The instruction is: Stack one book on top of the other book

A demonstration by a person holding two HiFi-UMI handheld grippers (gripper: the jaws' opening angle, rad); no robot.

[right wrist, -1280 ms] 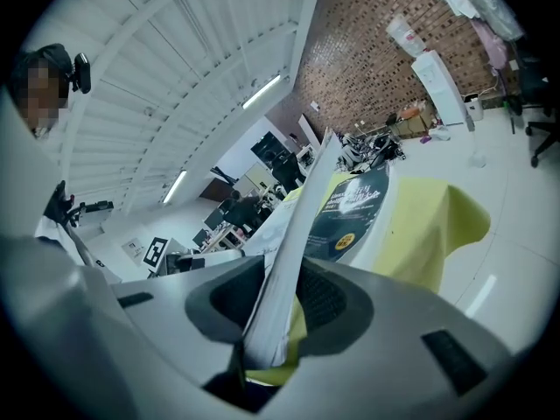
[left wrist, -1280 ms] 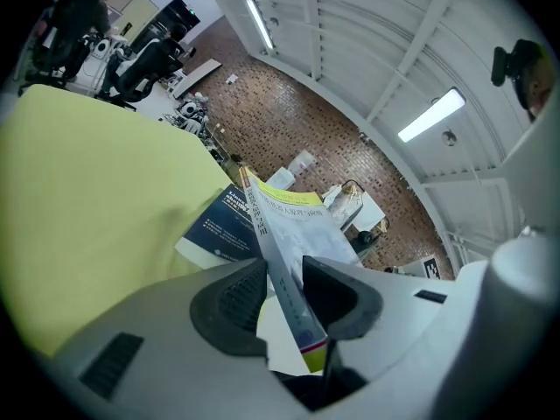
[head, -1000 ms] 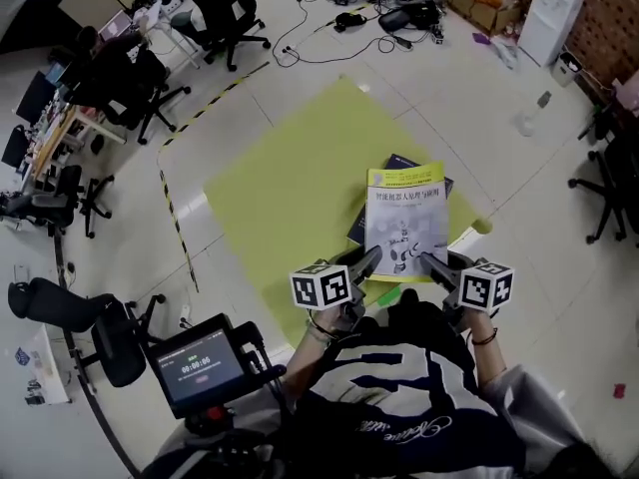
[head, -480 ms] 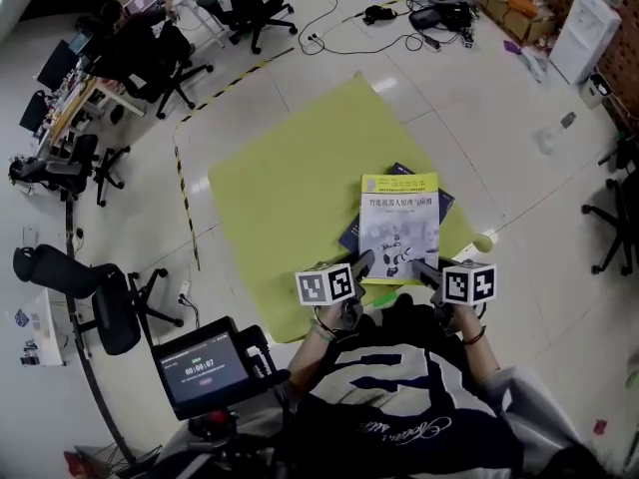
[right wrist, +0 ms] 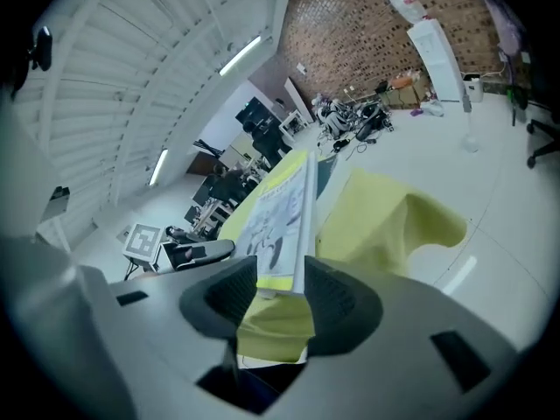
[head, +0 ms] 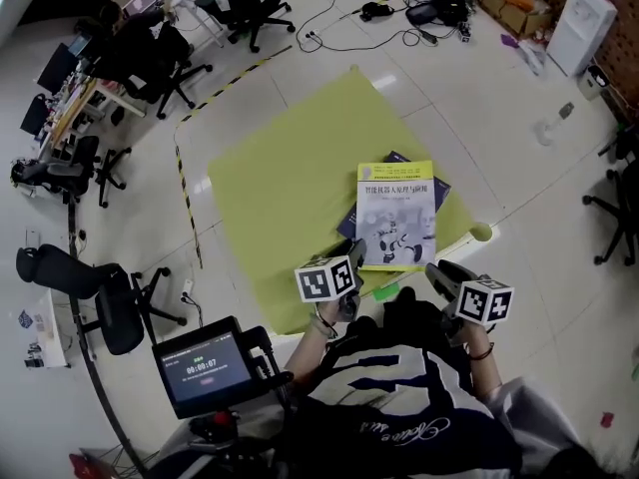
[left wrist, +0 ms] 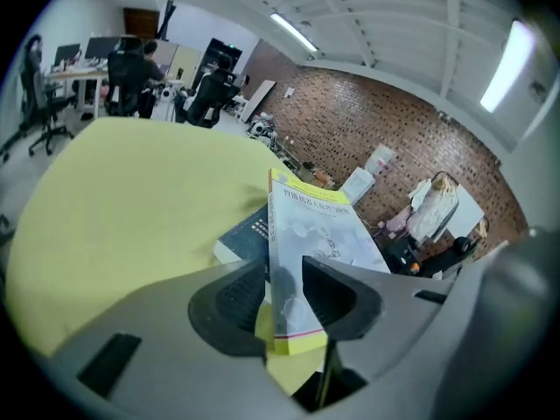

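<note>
A white book with a yellow border lies over a dark blue book on the yellow-green mat. My left gripper is at the white book's near left corner. In the left gripper view that corner sits between the pads, and the left gripper is shut on it; the dark book shows underneath. My right gripper stands just off the near right corner. Its jaws have just been opening. The book's edge lies in the gap of the right gripper, untouched by the pads.
Office chairs and desks stand at the far left, another chair is nearer. Cables and a white cabinet are beyond the mat. Striped tape runs along the mat's left side. A screen on a stand is beside the person.
The white book has come down flatter onto the dark book. My right gripper has drawn back to the right off the book's corner and its jaws stand wider. The left gripper stays at its corner.
</note>
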